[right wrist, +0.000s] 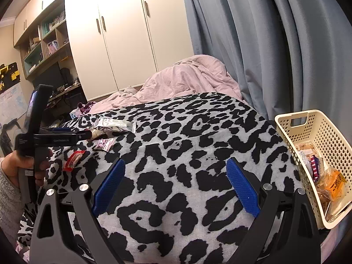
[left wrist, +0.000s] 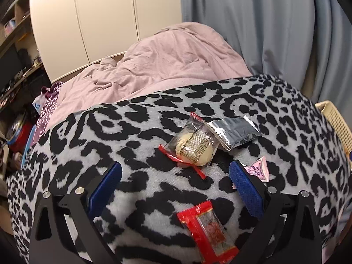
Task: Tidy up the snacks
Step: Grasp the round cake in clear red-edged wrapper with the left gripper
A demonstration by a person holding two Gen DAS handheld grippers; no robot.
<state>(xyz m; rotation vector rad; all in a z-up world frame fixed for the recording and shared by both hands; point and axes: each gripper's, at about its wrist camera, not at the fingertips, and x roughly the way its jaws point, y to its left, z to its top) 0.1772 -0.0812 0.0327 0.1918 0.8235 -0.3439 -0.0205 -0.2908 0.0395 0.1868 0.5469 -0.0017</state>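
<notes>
Loose snacks lie on a leopard-print blanket. A clear packet with a round pale pastry sits just ahead of my open left gripper. A silver foil packet touches it on the right. A small pink packet lies by the right finger. A red-and-clear packet lies between the fingers near the camera. My right gripper is open and empty over bare blanket. A cream perforated basket holding several snacks stands to its right. The left gripper shows at far left.
A rumpled pink duvet lies beyond the blanket. Blue curtains hang at the right and white wardrobe doors stand behind. A desk and shelves with clutter are at the left. The basket's corner shows at right.
</notes>
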